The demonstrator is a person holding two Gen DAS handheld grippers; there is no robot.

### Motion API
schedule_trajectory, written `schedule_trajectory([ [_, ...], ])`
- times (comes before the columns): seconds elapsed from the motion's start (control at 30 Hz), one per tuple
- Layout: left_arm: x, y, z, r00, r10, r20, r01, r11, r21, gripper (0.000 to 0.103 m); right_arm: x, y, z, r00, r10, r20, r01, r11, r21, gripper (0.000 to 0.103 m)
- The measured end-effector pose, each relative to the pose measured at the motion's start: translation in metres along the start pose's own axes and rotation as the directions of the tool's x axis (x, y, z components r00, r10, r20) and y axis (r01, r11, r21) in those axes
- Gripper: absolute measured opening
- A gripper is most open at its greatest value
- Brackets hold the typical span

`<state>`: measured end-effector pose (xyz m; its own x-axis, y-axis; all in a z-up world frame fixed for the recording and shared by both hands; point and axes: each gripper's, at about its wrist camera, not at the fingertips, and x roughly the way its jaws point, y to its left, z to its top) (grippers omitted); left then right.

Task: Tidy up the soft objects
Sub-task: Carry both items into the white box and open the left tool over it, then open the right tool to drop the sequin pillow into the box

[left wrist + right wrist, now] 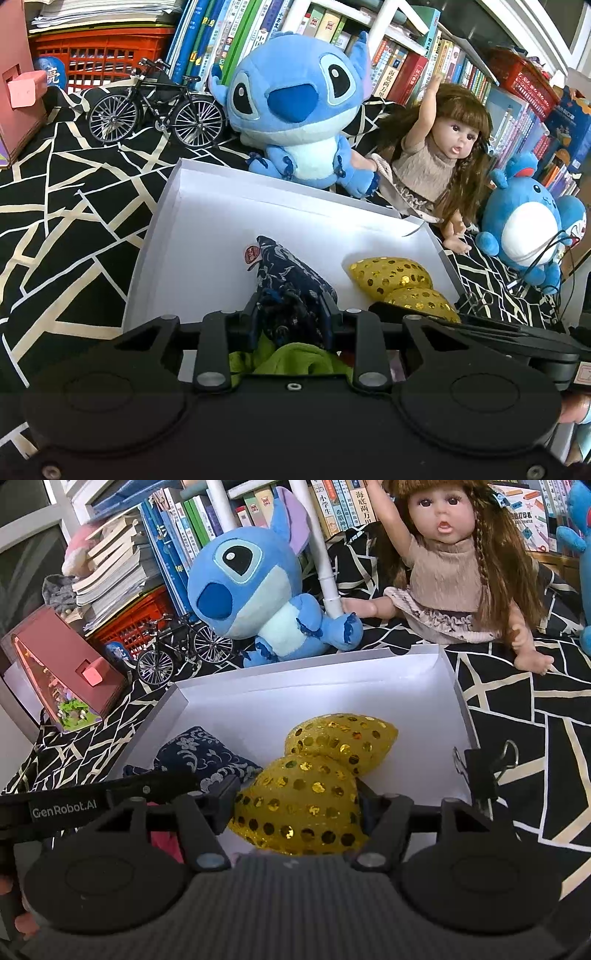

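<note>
A shallow white box (207, 221) lies on a black-and-cream patterned cloth. Inside it, my left gripper (291, 306) is shut on a dark blue patterned pouch (284, 273), which points away from me. A green cloth (295, 358) shows under the gripper. In the right half of the white box (314, 686), a gold sequined bow (332, 738) rests on the floor. My right gripper (299, 797) has its fingers against both sides of the bow's near lobe. The pouch (199, 757) lies just left of the bow.
Behind the box sit a blue plush (291, 110), a long-haired doll (436, 158) and a round blue plush (524, 221). A model bicycle (155, 110), a red crate (99, 48) and books line the back. A binder clip (480, 771) grips the box's right wall.
</note>
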<state>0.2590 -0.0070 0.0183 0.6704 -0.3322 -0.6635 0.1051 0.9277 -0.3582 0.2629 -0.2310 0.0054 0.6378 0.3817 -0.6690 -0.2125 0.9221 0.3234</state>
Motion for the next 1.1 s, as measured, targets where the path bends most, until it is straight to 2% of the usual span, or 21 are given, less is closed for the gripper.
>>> schedule_trajectory([
  [0.1, -0.005, -0.001, 0.001, 1.000, -0.003, 0.008, 0.003, 1.000, 0.001, 0.043, -0.002, 0.000, 0.000, 1.000, 0.001, 0.005, -0.001, 1.000, 0.009, 0.080],
  [0.43, -0.045, -0.003, -0.004, 0.997, 0.021, 0.081, -0.023, 0.999, 0.035, 0.077, -0.035, 0.004, -0.003, 0.996, 0.003, 0.086, -0.001, 1.000, -0.023, 0.091],
  [0.77, -0.099, -0.008, -0.036, 0.982, -0.008, 0.190, -0.013, 0.994, 0.107, 0.092, -0.090, 0.014, -0.028, 0.974, 0.016, 0.226, 0.004, 0.996, -0.089, 0.098],
  [0.97, -0.126, -0.007, -0.067, 0.964, -0.021, 0.265, -0.010, 0.993, 0.114, 0.096, -0.117, 0.022, -0.055, 0.943, -0.025, 0.331, 0.074, 0.988, -0.138, 0.103],
  [1.1, -0.135, -0.004, -0.085, 0.961, -0.006, 0.275, -0.027, 0.993, 0.115, 0.097, -0.126, 0.025, -0.075, 0.925, -0.061, 0.374, 0.125, 0.981, -0.149, 0.103],
])
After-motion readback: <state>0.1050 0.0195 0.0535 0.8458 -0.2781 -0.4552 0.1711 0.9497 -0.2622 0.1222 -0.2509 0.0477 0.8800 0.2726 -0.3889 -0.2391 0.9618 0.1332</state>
